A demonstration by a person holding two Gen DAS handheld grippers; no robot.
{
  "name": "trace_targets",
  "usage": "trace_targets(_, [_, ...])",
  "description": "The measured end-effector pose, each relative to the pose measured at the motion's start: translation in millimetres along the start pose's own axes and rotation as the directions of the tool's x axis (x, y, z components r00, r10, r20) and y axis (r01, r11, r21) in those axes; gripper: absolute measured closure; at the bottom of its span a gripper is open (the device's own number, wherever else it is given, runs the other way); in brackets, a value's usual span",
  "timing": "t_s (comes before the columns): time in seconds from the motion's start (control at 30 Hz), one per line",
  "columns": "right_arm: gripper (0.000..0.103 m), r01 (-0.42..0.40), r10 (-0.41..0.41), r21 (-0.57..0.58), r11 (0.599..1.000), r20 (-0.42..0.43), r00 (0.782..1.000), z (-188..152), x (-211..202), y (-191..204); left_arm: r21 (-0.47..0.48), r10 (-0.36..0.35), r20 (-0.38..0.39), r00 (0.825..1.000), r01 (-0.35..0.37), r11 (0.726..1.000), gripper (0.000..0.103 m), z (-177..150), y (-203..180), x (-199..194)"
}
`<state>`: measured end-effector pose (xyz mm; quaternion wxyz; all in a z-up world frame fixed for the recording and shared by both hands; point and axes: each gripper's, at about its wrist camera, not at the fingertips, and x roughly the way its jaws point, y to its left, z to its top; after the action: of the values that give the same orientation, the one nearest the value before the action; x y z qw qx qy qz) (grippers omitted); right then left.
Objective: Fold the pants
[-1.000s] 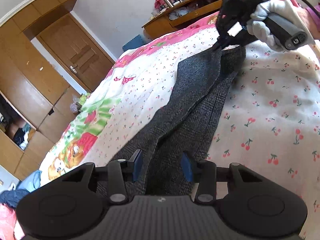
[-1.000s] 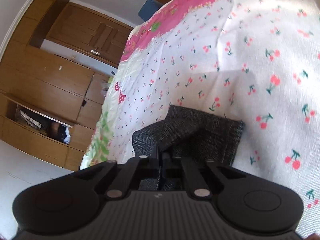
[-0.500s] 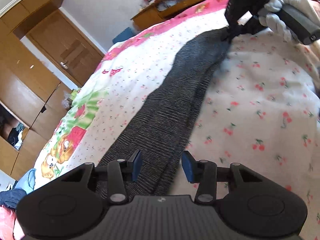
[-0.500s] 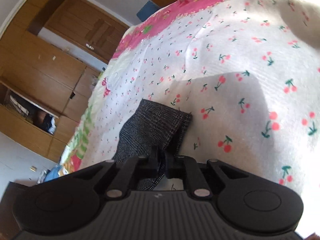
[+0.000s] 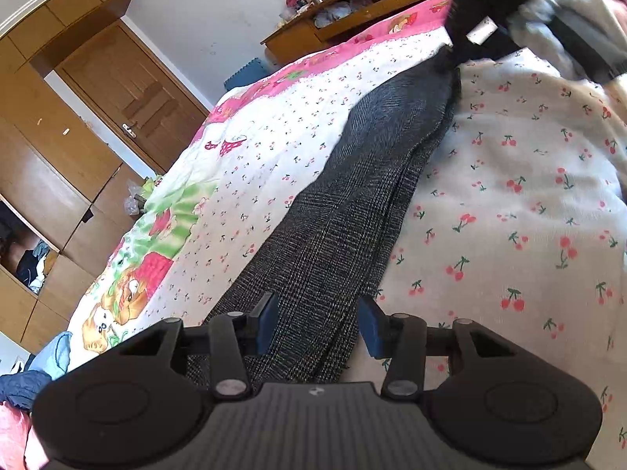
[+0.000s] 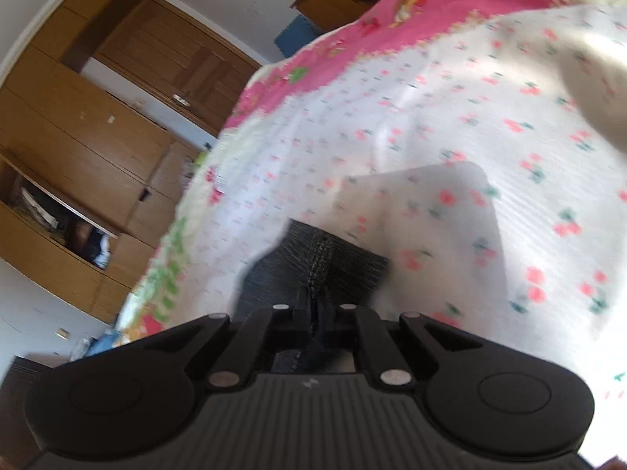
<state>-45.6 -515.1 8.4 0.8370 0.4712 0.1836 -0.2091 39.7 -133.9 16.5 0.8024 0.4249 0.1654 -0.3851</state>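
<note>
Pants (image 5: 345, 211) are lying stretched out in a long dark band on the bed (image 5: 509, 203), running from between the fingers of the left tongs (image 5: 317, 327) away to the right tongs (image 5: 456, 58) at the far end. The right tongs are pinching the far hem, jaws closed tight on the grey checked cloth; in the right wrist view the fabric is bunching up just ahead of the closed fingertips (image 6: 317, 305), with the cherry-print quilt (image 6: 450, 137) beyond it. That view is blurred, so the tongs are probably moving. This grip looks meant to hold the legs taut and stacked one on the other, since the right-hand edge of the band is showing layered edges lying close together. The left tongs are standing wide open, their blue pads (image 5: 268, 323) straddling the near end of the cloth and holding nothing; whether the pads are touching the fabric cannot be told. Judging by this, the near end is being lined up for a grasp, so that both ends can be controlled before the length is doubled over. A gloved hand (image 5: 564, 35) is holding the right tongs. Beyond the left tongs, to the left, a wooden wardrobe (image 5: 58, 149) and door (image 5: 137, 94) are standing well apart from the bed.
</note>
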Motion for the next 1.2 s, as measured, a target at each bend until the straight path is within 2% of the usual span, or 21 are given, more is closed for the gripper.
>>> trace_targets(0.03, [0.092, 0.028, -0.028, -0.009, 1.000, 0.002, 1.000, -4, -1, -2, 0.004, 0.001, -0.001, 1.000, -0.001, 1.000, 0.041, -2, -1, 1])
trace_targets(0.1, [0.083, 0.019, -0.019, 0.004, 1.000, -0.010, 1.000, -5, -4, -5, 0.010, -0.004, -0.006, 1.000, 0.004, 1.000, 0.041, -4, -3, 1])
trace_targets(0.13, [0.069, 0.008, -0.007, 0.024, 1.000, -0.019, 1.000, -6, -6, -6, 0.010, -0.007, -0.004, 1.000, 0.007, 1.000, 0.041, -5, -3, 0])
trace_targets(0.17, [0.063, -0.003, 0.004, 0.046, 0.999, -0.025, 1.000, -7, -7, -8, 0.008, -0.007, 0.002, 1.000, 0.007, 1.000, 0.041, -6, -3, -2])
trace_targets(0.33, [0.059, -0.039, 0.045, 0.087, 0.995, -0.075, 0.996, -14, 13, -5, -0.051, 0.011, 0.013, 1.000, -0.011, 0.999, 0.041, -10, 4, -6])
trace_targets(0.43, [0.061, -0.076, 0.091, 0.152, 0.985, -0.091, 0.992, -17, 44, -2, -0.069, 0.025, 0.013, 1.000, -0.024, 0.997, 0.041, -11, 9, -7])
trace_targets(0.53, [0.097, -0.060, 0.081, 0.202, 0.978, -0.097, 0.992, -21, 70, -1, -0.061, 0.039, 0.006, 0.999, -0.039, 0.997, 0.041, -11, 13, -7])
trace_targets(0.6, [0.096, -0.096, 0.127, 0.286, 0.954, -0.093, 0.987, -20, 71, -4, -0.049, 0.051, -0.001, 0.999, -0.051, 0.997, 0.041, -8, 16, -6])
trace_targets(0.67, [0.097, -0.179, 0.207, 0.324, 0.929, -0.053, 0.977, -12, 54, -2, -0.046, 0.047, -0.003, 0.999, -0.047, 0.998, 0.041, -2, 18, -6])
trace_targets(0.73, [0.097, -0.250, 0.273, 0.297, 0.922, -0.036, 0.961, 2, 31, 8, -0.046, 0.037, 0.004, 0.999, -0.037, 0.998, 0.041, 6, 20, -10])
trace_targets(0.9, [0.097, -0.321, 0.328, 0.166, 0.932, -0.019, 0.944, 14, -35, 29, -0.054, -0.014, 0.056, 0.998, 0.017, 0.998, 0.037, 20, 12, -31])
trace_targets(0.93, [0.097, -0.318, 0.322, 0.150, 0.936, -0.001, 0.947, 13, -42, 25, -0.063, -0.037, 0.065, 0.997, 0.041, 0.997, 0.031, 20, 8, -32])
trace_targets(0.97, [0.098, -0.284, 0.284, 0.144, 0.948, 0.019, 0.958, 12, -41, 17, -0.069, -0.064, 0.070, 0.995, 0.069, 0.995, 0.027, 17, 2, -28])
trace_targets(1.0, [0.098, -0.224, 0.225, 0.169, 0.960, 0.016, 0.974, 10, -32, 3, -0.062, -0.083, 0.044, 0.996, 0.086, 0.994, 0.024, 14, -6, -19])
trace_targets(1.07, [0.096, -0.089, 0.116, 0.285, 0.954, -0.076, 0.990, 2, 2, -36, -0.044, -0.156, -0.084, 0.984, 0.152, 0.987, 0.025, 7, -23, 12])
trace_targets(1.1, [0.096, -0.057, 0.098, 0.321, 0.945, -0.111, 0.989, -3, 10, -49, -0.051, -0.177, -0.111, 0.978, 0.172, 0.984, 0.032, 3, -28, 20])
trace_targets(1.2, [0.086, -0.117, 0.138, 0.273, 0.955, -0.058, 0.989, -6, -2, -44, -0.063, -0.207, -0.113, 0.972, 0.201, 0.978, 0.035, 3, -28, 18])
